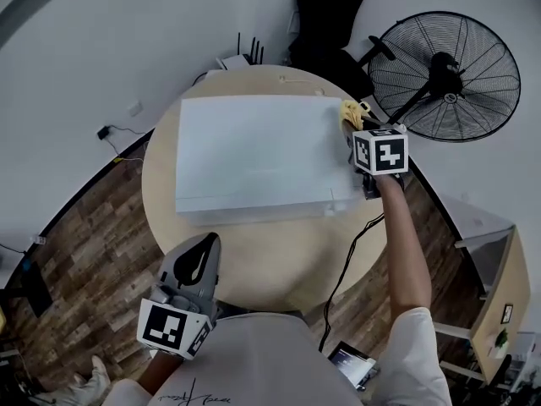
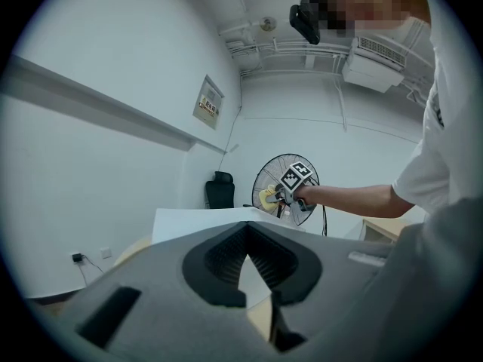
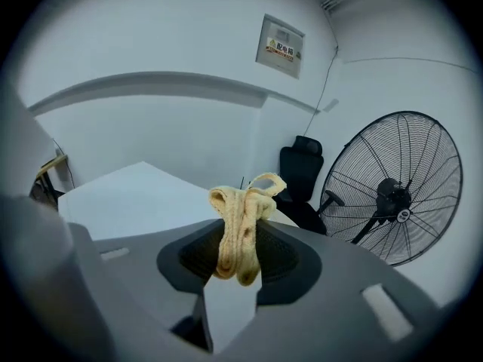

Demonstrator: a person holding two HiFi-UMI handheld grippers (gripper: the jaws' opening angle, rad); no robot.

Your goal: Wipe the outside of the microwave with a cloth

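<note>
At the far right corner of the white microwave (image 1: 254, 155), on the round worktop (image 1: 270, 265), a yellow cloth (image 1: 350, 112) is clamped in the right gripper's (image 1: 357, 127) fingers. The left gripper (image 1: 197, 259) is held near, fingers closed on nothing. Most of the wiping is judged still to be done.

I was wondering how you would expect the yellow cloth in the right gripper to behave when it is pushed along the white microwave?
The folded yellow cloth is probably floppy: it curls in loose loops where the right gripper is shut on it. It looks light, so it should flatten against the white box-shaped microwave, though it may bunch when pushed.
</note>
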